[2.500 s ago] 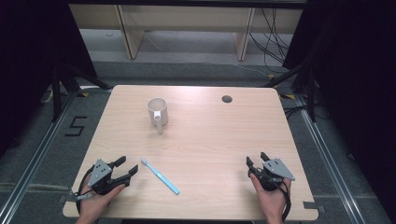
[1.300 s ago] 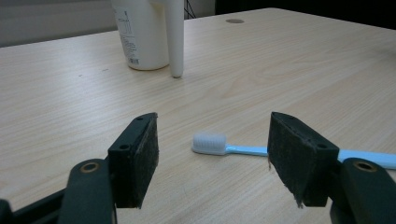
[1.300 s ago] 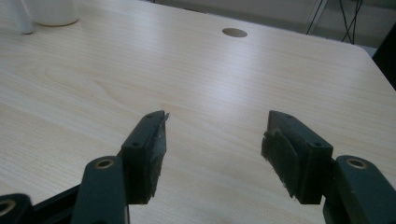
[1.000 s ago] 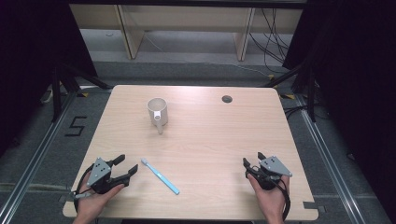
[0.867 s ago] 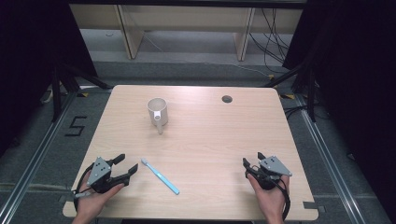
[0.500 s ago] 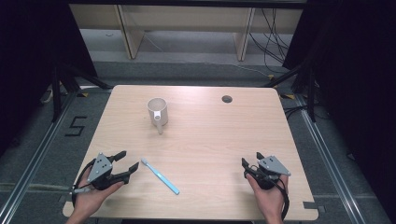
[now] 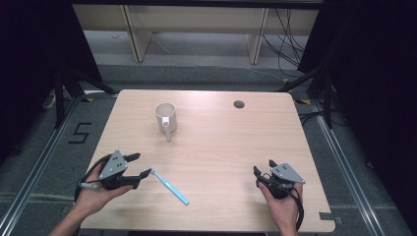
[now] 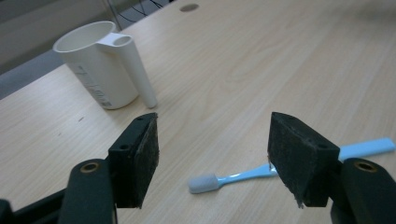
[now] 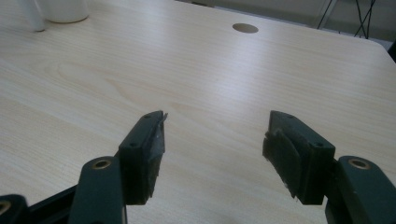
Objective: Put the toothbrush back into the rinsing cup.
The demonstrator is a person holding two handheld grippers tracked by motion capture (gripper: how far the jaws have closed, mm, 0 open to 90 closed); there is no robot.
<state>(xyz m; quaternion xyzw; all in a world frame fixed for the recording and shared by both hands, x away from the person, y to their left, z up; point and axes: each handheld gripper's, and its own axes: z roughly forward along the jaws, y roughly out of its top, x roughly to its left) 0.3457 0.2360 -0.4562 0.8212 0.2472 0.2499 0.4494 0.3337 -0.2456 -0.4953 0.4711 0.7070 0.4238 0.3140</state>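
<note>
High view: light wood table fills the mid frame, w/ a white cup in its upper left part, upright, a tube-like handle on the side toward the bottom of the frame. A small dark round hole sits in the tabletop near the upper edge, right of centre, well apart from the cup. A light blue toothbrush lies flat in the lower left-centre, slanting from upper left to lower right, white bristle head at the upper left end. Left gripper is at lower left of the frame, held in the person's left hand, jaws spread apart and holding nothing; its lower jaw tip is just beside the brush head, contact can't be told from here. In the left gripper view the two black jaws stand wide, and the toothbrush lies on the wood between and beyond them, head in the gap at lower centre, handle running behind the right-side jaw toward the right edge; cup at upper left, hole at the top. Right gripper sits at lower right of the high view in the right hand, near the table's lower right corner, well apart from the brush. In the right gripper view its jaws are also spread, empty, bare wood between them, the hole ahead at upper centre-right, cup base at upper left.
</note>
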